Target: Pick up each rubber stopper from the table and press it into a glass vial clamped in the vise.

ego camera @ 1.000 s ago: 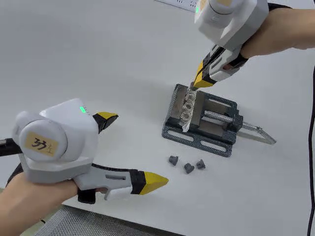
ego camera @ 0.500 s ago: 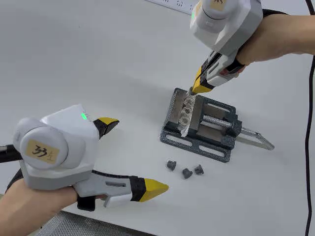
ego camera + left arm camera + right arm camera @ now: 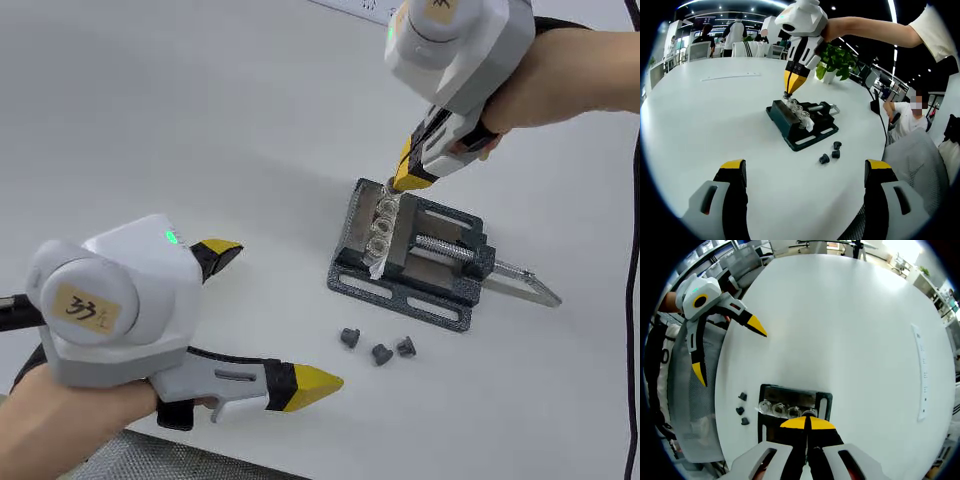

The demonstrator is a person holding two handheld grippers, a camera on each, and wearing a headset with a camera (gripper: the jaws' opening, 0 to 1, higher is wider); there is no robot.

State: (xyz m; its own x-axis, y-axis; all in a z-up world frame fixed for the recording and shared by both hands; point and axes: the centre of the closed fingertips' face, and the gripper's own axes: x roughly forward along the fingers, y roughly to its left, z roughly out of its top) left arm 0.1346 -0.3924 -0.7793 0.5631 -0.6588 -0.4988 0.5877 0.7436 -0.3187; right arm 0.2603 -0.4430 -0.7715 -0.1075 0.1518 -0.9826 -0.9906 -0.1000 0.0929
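Note:
A dark vise [image 3: 440, 262] clamps a row of clear glass vials [image 3: 380, 228] on the white table. My right gripper [image 3: 400, 183] points down at the far vial, jaws shut, with a small dark rubber stopper just showing below the tips. In the right gripper view its yellow tips [image 3: 806, 422] meet right over the vials [image 3: 780, 410]. Three loose stoppers [image 3: 382, 353] lie in front of the vise. Well to the left, my left gripper [image 3: 272, 312] is held open with nothing in it. In its own view the wide jaws frame the vise [image 3: 800, 127] and the stoppers [image 3: 831, 152].
The vise's screw handle [image 3: 525, 283] sticks out to the right. A white power strip [image 3: 360, 8] lies at the table's far edge. A black cable [image 3: 630, 300] hangs at the right, and a mesh chair [image 3: 150, 455] sits below the near edge.
The right gripper's tips have settled slightly lower onto the far vial. The left gripper has held its place; the head view has shifted a little.

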